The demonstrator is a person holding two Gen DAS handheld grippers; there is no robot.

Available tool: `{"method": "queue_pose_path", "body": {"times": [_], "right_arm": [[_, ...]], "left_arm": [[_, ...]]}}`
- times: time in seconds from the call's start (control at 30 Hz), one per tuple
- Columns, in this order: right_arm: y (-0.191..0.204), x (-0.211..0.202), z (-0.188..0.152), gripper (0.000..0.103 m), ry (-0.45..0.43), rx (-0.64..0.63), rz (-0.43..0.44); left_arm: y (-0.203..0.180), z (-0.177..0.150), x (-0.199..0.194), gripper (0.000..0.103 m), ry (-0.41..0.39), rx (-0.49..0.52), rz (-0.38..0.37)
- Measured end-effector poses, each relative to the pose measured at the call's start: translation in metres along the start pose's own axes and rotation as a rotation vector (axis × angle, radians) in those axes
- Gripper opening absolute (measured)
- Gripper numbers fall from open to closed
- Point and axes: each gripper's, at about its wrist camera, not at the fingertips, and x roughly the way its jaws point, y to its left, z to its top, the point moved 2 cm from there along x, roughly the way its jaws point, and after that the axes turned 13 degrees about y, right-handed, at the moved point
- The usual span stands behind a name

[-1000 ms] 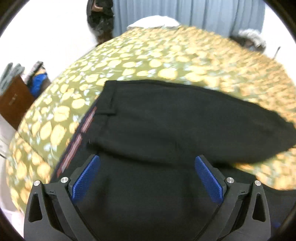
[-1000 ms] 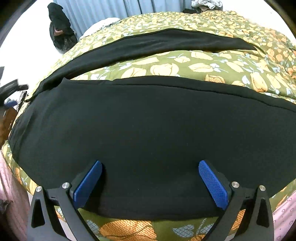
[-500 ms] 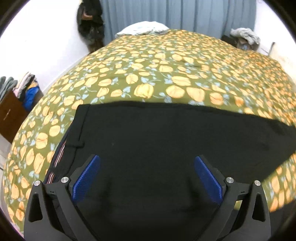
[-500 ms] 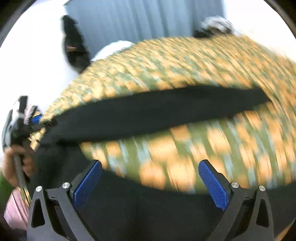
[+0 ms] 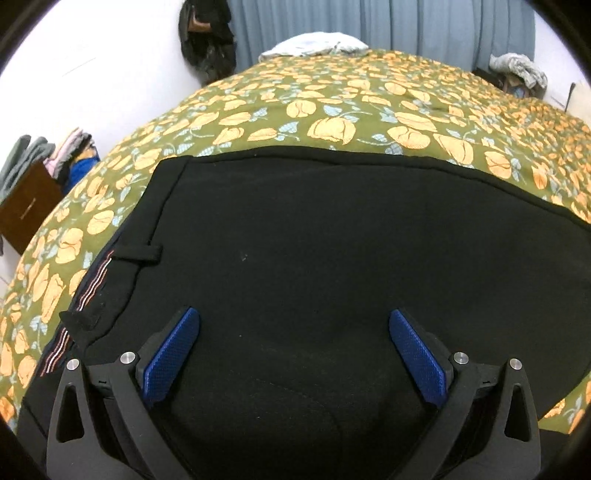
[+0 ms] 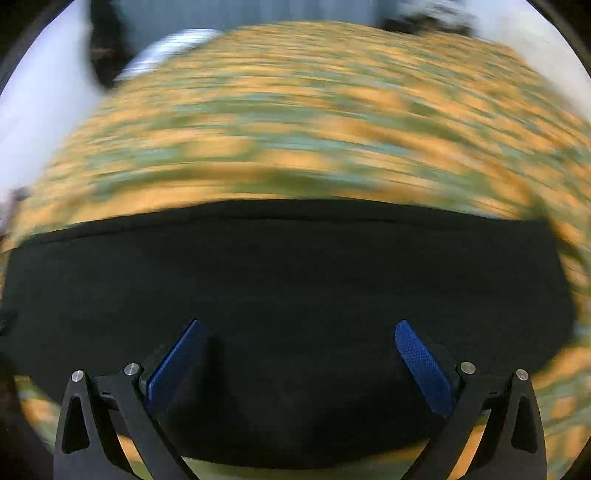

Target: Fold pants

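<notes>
Black pants [image 5: 314, 240] lie flat on a bed with an olive, orange-flowered cover [image 5: 351, 107]. In the left wrist view the waistband with a belt loop [image 5: 142, 253] and striped inner lining is at the left. My left gripper [image 5: 293, 354] is open, blue pads wide apart over the black cloth. In the right wrist view, which is motion-blurred, the pants [image 6: 295, 266] form one wide black band. My right gripper [image 6: 299, 365] is open above it, near the front edge. Whether either gripper touches the cloth I cannot tell.
A wooden cabinet [image 5: 26, 210] with piled clothes stands left of the bed. A dark bag [image 5: 207, 40] hangs on the white wall by a grey curtain [image 5: 388, 22]. A white pillow [image 5: 314, 44] lies at the bed's far end; more clothes are at the far right [image 5: 517, 70].
The folded-over pants layer has settled flat on the bed. The right gripper has swung fast; its view went from two separate legs to one black band. Both grippers stayed open.
</notes>
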Motion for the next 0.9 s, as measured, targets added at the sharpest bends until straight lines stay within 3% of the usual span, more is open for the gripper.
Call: {"method": "queue_pose_path", "body": {"times": [0.1,0.13,0.17,0.27,0.37,0.43,0.47,0.53,0.57,0.7,0.83,0.9], "right_arm": [[-0.124,-0.015,0.001,0.101,0.002,0.282,-0.104],[-0.148,-0.026,0.004,0.100,-0.017,0.336,-0.105],[-0.165,-0.037,0.008,0.100,-0.050,0.346,-0.042],[-0.162,-0.045,0.026,0.094,-0.062,0.253,0.099],[-0.145,-0.031,0.039,0.087,-0.010,0.182,0.100],[-0.140,-0.018,0.041,0.066,0.046,0.178,0.156],[-0.138,-0.015,0.040,0.044,0.066,0.181,0.143],[-0.141,-0.027,0.032,0.013,0.022,0.183,0.094],[-0.143,-0.043,0.024,0.005,-0.020,0.189,0.115],[-0.122,-0.119,-0.041,0.005,-0.176,0.053,0.108],[-0.100,-0.174,-0.153,0.004,-0.253,-0.073,0.035],[-0.097,-0.181,-0.208,0.004,-0.258,-0.078,0.001]], "left_arm": [[0.000,0.000,0.002,0.103,-0.007,-0.001,-0.004],[0.000,0.000,0.003,0.103,-0.009,-0.002,-0.003],[-0.001,0.001,0.004,0.103,-0.010,-0.002,-0.002],[-0.004,0.002,0.007,0.103,-0.013,0.001,0.011],[-0.004,0.002,0.008,0.103,-0.014,0.001,0.015],[-0.004,0.002,0.008,0.103,-0.014,0.001,0.014],[-0.004,0.002,0.008,0.103,-0.013,0.001,0.014],[-0.004,0.002,0.008,0.103,-0.013,0.001,0.015],[-0.005,0.001,0.008,0.103,-0.013,0.001,0.016],[-0.005,0.001,0.008,0.103,-0.008,0.001,0.018],[-0.006,0.003,0.007,0.103,0.010,0.001,0.025],[-0.005,0.005,0.006,0.103,0.035,0.007,0.022]]}}
